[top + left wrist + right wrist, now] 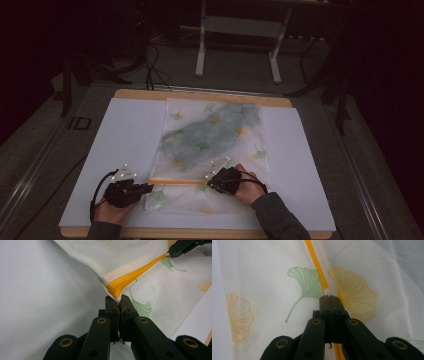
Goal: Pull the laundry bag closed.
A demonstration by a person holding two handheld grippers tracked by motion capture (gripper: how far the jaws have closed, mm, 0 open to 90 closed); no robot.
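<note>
A white mesh bag (pixel 220 150) printed with green and orange leaves lies flat on the table, with a blue-green cloth (pixel 212 130) showing through its far part. A yellow zipper (pixel 175 181) crosses its near part. My left gripper (pixel 150 187) is shut on the bag's left corner (pixel 113 291), right at the end of the zipper (pixel 130 278), and lifts that corner slightly. My right gripper (pixel 209 184) is shut on the zipper (pixel 315 260) farther along. Its jaws (pixel 329 297) hide the spot they pinch. The right gripper's black tip (pixel 185 246) also shows in the left gripper view.
The bag rests on a white sheet (pixel 120 145) covering a wooden tabletop (pixel 145 94). Behind the table stands a white-legged frame (pixel 240 40), and cables (pixel 152 65) run over the grey floor. The surroundings are dark.
</note>
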